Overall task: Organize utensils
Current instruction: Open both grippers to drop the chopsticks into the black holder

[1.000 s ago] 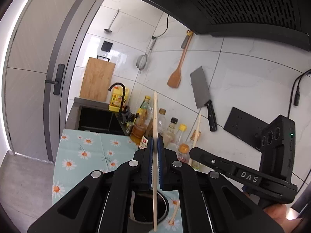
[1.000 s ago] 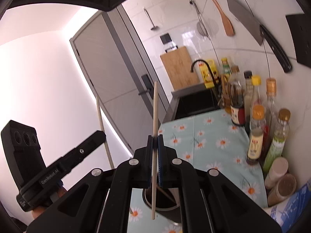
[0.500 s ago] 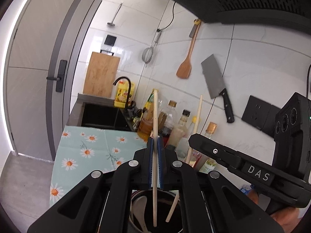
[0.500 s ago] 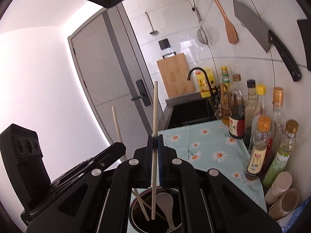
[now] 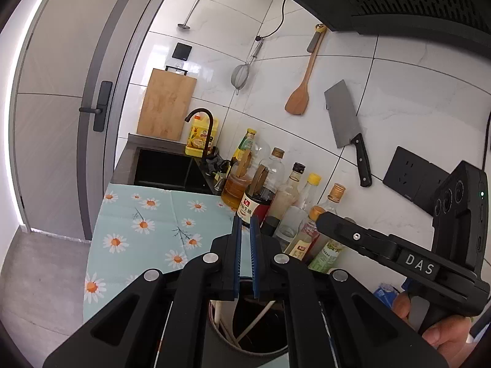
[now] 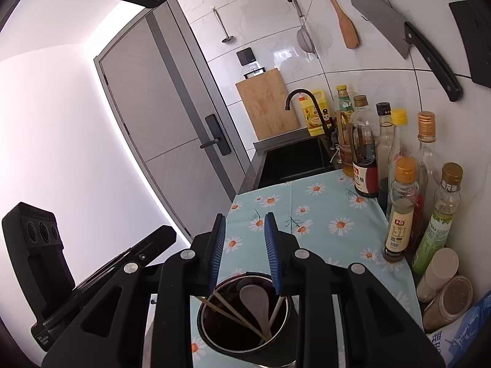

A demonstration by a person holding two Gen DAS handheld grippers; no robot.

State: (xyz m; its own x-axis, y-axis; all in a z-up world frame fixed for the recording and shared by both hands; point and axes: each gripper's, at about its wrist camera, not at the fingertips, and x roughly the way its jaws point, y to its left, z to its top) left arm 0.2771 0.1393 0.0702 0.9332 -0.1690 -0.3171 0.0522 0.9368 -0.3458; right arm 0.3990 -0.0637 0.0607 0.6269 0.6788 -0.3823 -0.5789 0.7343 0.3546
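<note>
A dark round utensil holder [image 6: 203,316] stands on the daisy-print cloth [image 6: 319,214], right under both grippers. Thin wooden chopsticks [image 6: 228,306] and a white spoon [image 6: 254,299] lean inside it. My right gripper [image 6: 244,236] hovers over the rim; its jaws are opening and nothing is between the blue pads. In the left wrist view the holder [image 5: 214,335] shows below my left gripper [image 5: 245,242], whose pads stand a narrow slit apart with only cloth seen through them. Pale chopsticks [image 5: 256,317] rest in the holder there.
Several sauce and oil bottles [image 6: 399,208] line the tiled wall on the right, with jars [image 6: 442,268] near the corner. A black sink [image 6: 294,156] and tap lie beyond the cloth. A cleaver [image 5: 345,116], wooden spatula [image 5: 299,101], strainer and cutting board [image 5: 165,105] hang on the wall.
Both grippers sank toward the holder. The chopstick each one gripped upright has left its jaws and now lies in the holder. The right jaws spread wide; the left pads show an empty slit.
</note>
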